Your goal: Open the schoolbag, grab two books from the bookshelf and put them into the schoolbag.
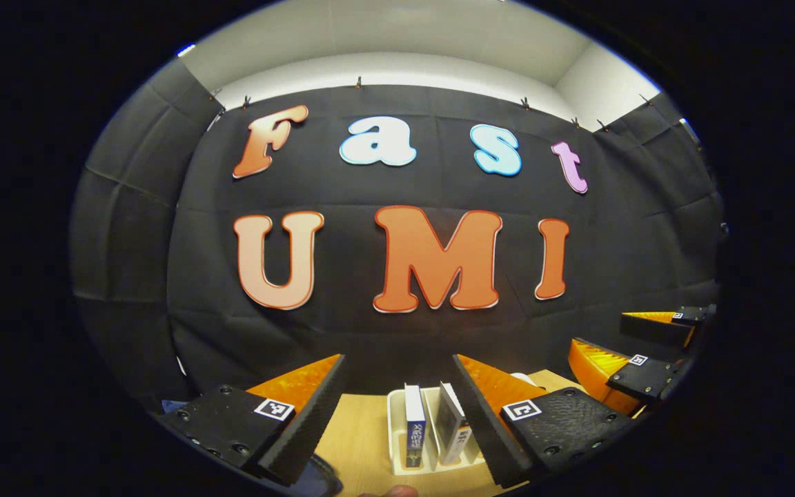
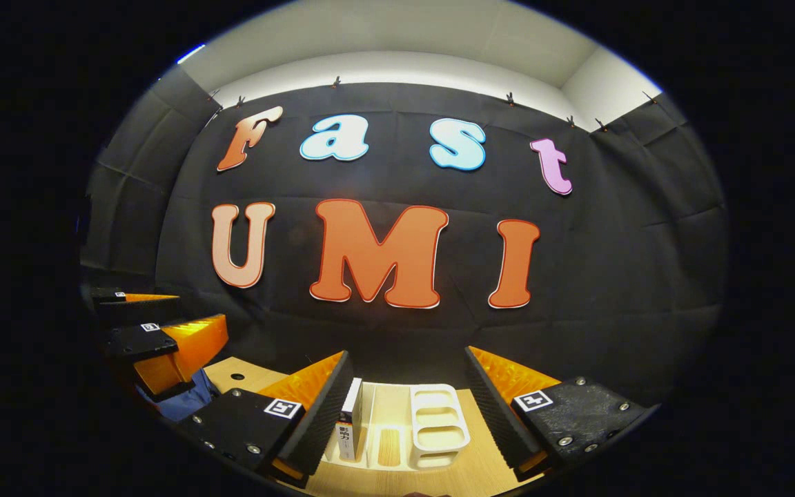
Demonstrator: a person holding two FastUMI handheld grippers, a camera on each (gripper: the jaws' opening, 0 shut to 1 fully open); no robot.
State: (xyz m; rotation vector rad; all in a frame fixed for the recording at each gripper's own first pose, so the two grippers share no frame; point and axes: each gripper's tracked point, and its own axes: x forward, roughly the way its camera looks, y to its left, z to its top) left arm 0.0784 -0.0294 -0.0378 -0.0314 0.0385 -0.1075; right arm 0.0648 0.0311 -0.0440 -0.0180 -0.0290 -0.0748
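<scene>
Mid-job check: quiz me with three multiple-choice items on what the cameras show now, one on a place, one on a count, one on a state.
1. Where do the books stand?
A. In the white bookshelf
B. Flat on the table
C. In the left tongs

2. How many books stand in the white bookshelf in the left gripper view?
A. None
B. Two
C. Five

3. How are the left tongs?
A. Shut on a book
B. Open, holding nothing
C. Shut on the bookshelf

Answers: 1 A, they stand upright in its slots on the wooden table; 2 B, a blue-spined one and a leaning grey one; 3 B, the fingers stand wide apart either side of the shelf.
</scene>
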